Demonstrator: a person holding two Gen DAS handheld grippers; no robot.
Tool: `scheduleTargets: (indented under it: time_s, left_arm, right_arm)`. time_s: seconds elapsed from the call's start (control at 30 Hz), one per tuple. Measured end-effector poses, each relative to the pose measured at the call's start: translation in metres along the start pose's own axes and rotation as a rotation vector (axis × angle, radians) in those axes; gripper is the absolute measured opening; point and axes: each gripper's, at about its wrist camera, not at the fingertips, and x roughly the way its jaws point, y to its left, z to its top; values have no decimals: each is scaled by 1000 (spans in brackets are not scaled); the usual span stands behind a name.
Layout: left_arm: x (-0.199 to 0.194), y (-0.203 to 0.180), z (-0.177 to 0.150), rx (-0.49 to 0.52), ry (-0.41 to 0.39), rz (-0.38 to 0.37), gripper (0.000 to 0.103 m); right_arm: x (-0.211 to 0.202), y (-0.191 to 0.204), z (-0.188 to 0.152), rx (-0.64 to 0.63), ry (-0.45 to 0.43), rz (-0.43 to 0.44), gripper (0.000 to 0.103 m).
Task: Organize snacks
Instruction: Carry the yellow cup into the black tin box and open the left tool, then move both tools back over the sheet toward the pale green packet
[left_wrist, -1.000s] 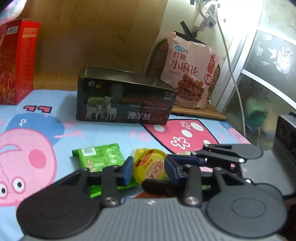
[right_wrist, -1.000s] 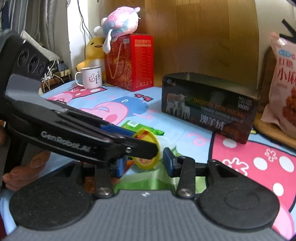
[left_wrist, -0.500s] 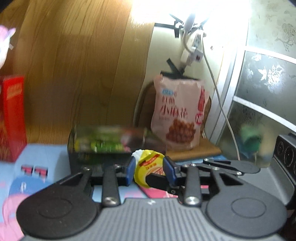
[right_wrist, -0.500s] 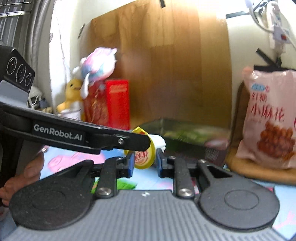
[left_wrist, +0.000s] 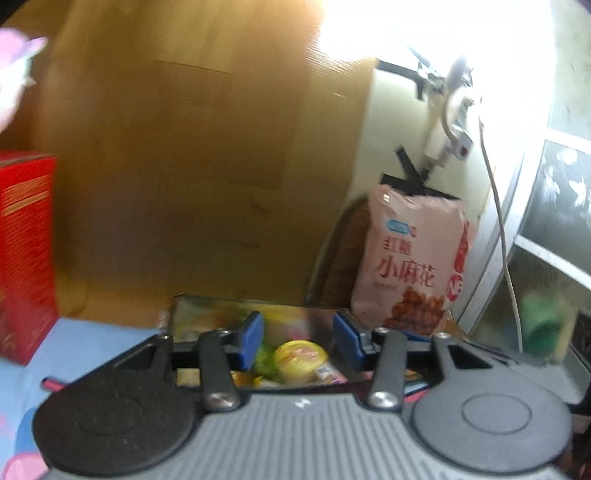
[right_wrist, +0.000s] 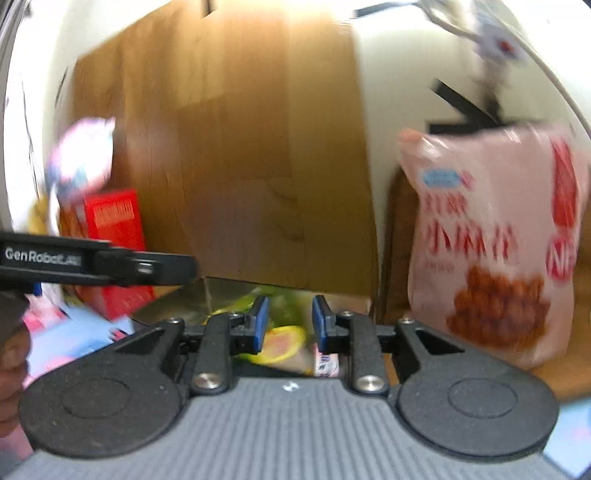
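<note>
One tin (left_wrist: 207, 314), one yellow cup (left_wrist: 301, 360), one pink bag (left_wrist: 413, 258), one red box (left_wrist: 26, 251)

A wooden panel (left_wrist: 177, 155) leans on a cream wall (left_wrist: 391, 122), with a bright glass-paned window (left_wrist: 565, 206) at right.

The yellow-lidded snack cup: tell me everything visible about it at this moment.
The yellow-lidded snack cup is small and round, with a glossy yellow foil lid bearing a reddish print. It lies tilted inside the open dark box, on green and other wrappers. It shows between the spread pads of the left claw, which do not touch it. Blur hides finer print.
</note>
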Motion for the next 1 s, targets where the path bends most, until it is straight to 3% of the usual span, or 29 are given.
scheduleTargets:
  time_s: [0.13,0.4,0.7,0.77,0.87,1.0]
  left_arm:
    - [-29,18,-16,-47,38,10,43]
    - [-81,22,-69,-108,149,-62,43]
    - [-110,-3,-105,-123,207,-164,43]
    - [-109,-7,-115,-134,231,-175,43]
    - [-112,-7,-125,-145,254,-163,42]
    - [-130,6,-125,-177,214,-130,42]
  right_arm:
    - [-32,-9,-21,68,30,50,37]
    - [-91,4,-76,158,177,163,38]
    - [-104,20,-96,329,299,275,40]
    - [-102,27,-100,343,306,282,40]
    - [-96,34,-100,367,309,295,32]
    - [-107,42,-86,338,230,266,23]
